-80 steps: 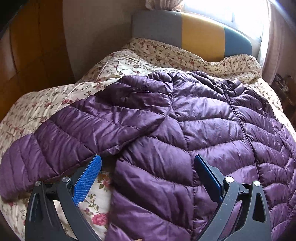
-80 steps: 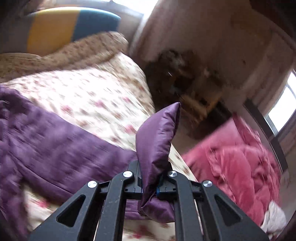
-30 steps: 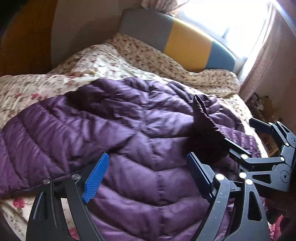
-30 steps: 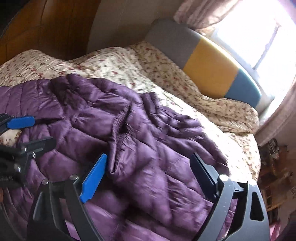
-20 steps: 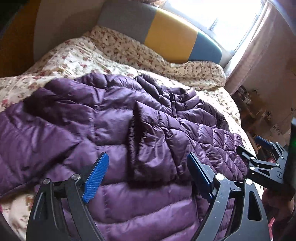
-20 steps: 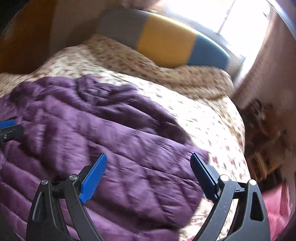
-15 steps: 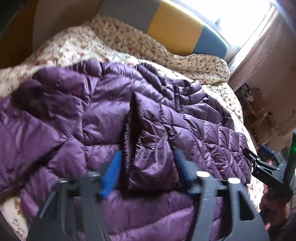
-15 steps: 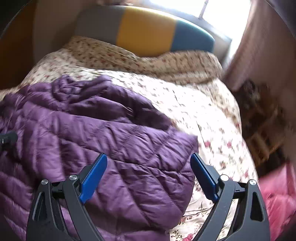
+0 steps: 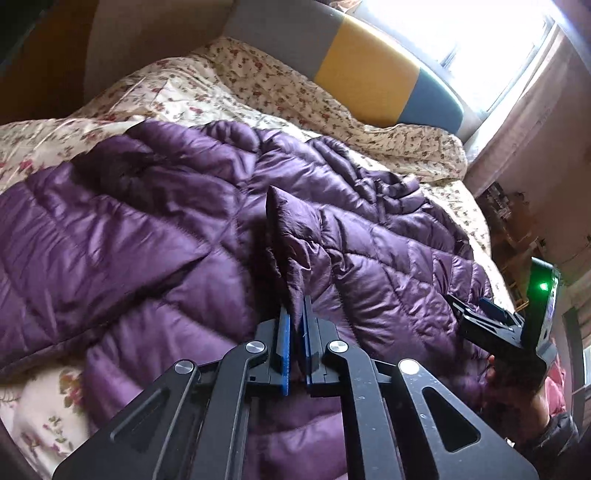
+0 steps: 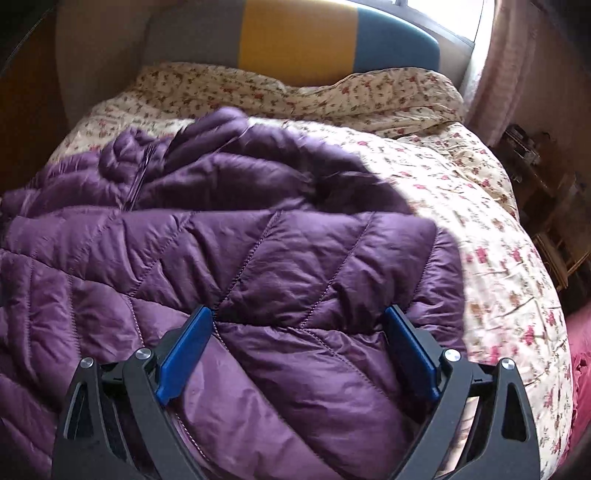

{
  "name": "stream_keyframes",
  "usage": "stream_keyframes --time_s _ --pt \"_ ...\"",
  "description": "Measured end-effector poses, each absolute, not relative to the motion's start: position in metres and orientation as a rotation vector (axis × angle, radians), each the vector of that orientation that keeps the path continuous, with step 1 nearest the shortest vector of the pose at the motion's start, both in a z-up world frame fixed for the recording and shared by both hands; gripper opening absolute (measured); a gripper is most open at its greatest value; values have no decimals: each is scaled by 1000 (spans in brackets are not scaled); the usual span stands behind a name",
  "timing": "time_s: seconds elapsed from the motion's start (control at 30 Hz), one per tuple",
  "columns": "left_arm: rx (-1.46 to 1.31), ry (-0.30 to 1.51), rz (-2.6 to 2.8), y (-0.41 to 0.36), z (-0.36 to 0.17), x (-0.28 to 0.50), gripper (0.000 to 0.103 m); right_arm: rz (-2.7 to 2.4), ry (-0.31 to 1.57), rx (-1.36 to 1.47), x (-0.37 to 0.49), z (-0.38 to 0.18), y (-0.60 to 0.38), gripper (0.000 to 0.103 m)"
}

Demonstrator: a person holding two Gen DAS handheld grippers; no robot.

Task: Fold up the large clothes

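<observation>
A purple quilted down jacket (image 9: pixel 147 240) lies spread on the bed, with its right sleeve folded across the body. My left gripper (image 9: pixel 295 314) is shut on the cuff end of that sleeve (image 9: pixel 288 236), which stands up between the blue pads. My right gripper (image 10: pixel 295 321) is open and empty, its blue pads on either side of the jacket's folded right part (image 10: pixel 295 258), just above it. The right gripper also shows in the left wrist view (image 9: pixel 495 325) at the jacket's right edge.
A floral quilt (image 10: pixel 480 229) covers the bed. A grey, yellow and blue headboard (image 10: pixel 295 33) stands at the back under a bright window. A pink blanket (image 10: pixel 580 354) lies off the bed's right side. Shelves (image 9: pixel 517 236) stand by the right wall.
My left gripper has closed on the sleeve cuff. My right gripper let go of the sleeve earlier, swung right and now hovers open over the jacket's right side.
</observation>
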State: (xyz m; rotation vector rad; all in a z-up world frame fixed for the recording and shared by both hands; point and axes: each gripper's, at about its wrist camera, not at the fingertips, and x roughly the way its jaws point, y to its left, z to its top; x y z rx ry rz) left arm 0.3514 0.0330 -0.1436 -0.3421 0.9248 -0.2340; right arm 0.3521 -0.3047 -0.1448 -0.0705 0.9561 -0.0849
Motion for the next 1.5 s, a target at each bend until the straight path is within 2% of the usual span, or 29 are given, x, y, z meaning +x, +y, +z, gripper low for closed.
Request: stream_keyframes --time_s 0.13,0.17,0.23,0.3,0.33,0.37,0.6,0.9,1.1,1.3,1.37,1.4,1.43,1.5 --pt "-318 933 -212 34 -152 347 6 -103 951 -62 356 -160 -301 96" --pt "-305 928 -200 33 -152 345 11 -104 948 -63 356 -161 -301 96" --pt "-312 930 -187 34 -154 343 36 -103 949 -59 359 -163 -301 97" --pt "-326 915 -175 36 -151 339 54 -107 942 -64 358 -164 -300 97" --pt "-323 906 -162 36 -149 337 58 -112 941 -73 359 -164 -298 98" --pt "-324 898 -148 37 -147 335 59 -114 940 -76 359 -164 -298 98" --pt "-420 892 -46 81 -138 295 59 -130 929 -86 356 -166 -294 100" --pt "-629 855 282 235 -137 193 59 -132 925 -87 357 -165 -295 100" --pt "-925 757 528 350 -152 121 59 -133 924 -88 356 -165 -294 100" --pt "-1127 633 586 400 -166 108 59 -134 923 -89 356 -164 -295 100" --pt "-1110 633 610 402 -166 116 47 -134 923 -89 356 -165 -295 100" --pt "-1086 641 598 402 -166 122 31 -134 923 -89 356 -165 -295 100" --pt "-1068 655 590 402 -166 127 22 -134 923 -89 356 -165 -295 100" --pt "-1025 656 579 399 -159 134 12 -136 922 -91 355 -164 -295 100"
